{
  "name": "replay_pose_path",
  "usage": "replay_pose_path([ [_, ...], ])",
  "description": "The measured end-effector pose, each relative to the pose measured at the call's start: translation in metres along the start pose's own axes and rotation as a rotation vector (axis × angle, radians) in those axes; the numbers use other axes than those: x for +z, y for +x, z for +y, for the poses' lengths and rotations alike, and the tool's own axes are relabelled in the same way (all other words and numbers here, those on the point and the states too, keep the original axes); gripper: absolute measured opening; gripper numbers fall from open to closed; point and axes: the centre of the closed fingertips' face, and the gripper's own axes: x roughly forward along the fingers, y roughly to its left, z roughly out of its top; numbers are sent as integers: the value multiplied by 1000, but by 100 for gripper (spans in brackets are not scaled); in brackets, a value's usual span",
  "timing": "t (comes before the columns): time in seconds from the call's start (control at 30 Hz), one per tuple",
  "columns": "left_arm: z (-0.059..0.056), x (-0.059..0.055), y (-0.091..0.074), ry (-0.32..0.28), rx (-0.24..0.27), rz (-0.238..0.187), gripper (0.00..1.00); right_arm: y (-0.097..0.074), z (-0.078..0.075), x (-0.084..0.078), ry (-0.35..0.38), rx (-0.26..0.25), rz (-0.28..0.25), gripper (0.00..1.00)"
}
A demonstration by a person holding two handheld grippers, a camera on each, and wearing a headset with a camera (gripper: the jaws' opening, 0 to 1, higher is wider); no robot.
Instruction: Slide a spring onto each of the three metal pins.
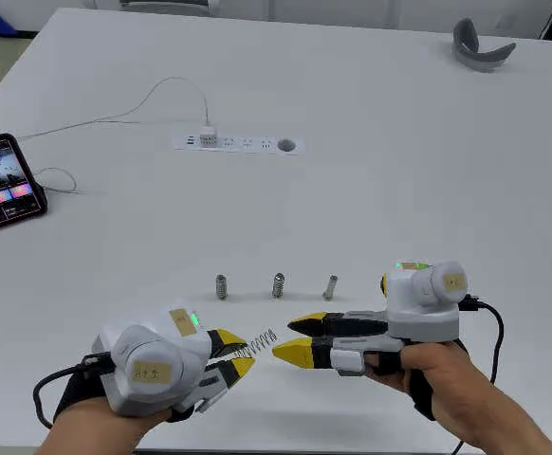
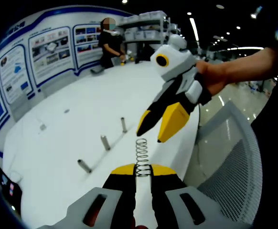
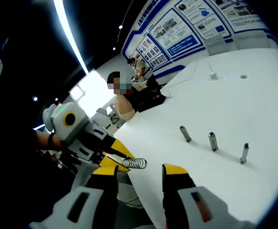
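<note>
Steel spring point(image 1: 264, 338) is pinched by one end in my left claw point(image 1: 248, 349), above the surface point(image 1: 371, 190) and short of the bare third pin point(image 1: 330, 286), with my right claw point(image 1: 284, 338) gaping empty at its free end; risk, as I judge it: a loose handover lets it flick away.

Three metal pins point(image 1: 330, 286). Spring point(image 1: 262, 339) tally three: two on pins, one gripped. Two grippers: left gripper point(image 1: 248, 348), right gripper point(image 1: 283, 338). One power strip point(image 1: 236, 143), one tablet point(image 1: 4, 183).
</note>
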Motion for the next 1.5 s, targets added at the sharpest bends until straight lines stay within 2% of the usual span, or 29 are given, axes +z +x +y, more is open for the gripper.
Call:
replay_pose_path([
  [0.37, -15, 16, 4, 24, -34, -26, 10, 2, 9, -4, 62, 46, -24, 29],
  [0.53, -16, 19, 5, 38, -42, -30, 10, -1, 14, -1, 102, 75, -43, 24],
  [1.03, -18, 23, 6, 67, -66, -28, 10, -7, 13, 8, 163, 98, -93, 13],
  [1.17, -17, 23, 7, 63, -81, -29, 10, -7, 20, 11, 147, 106, -86, 12],
  [1.27, -14, 24, 9, 46, -92, -36, 10, -8, 18, 14, 116, 101, -72, 12],
  [1.5, -11, 34, 17, 1, -111, -73, 10, -14, 15, 23, -34, 68, 47, 12],
])
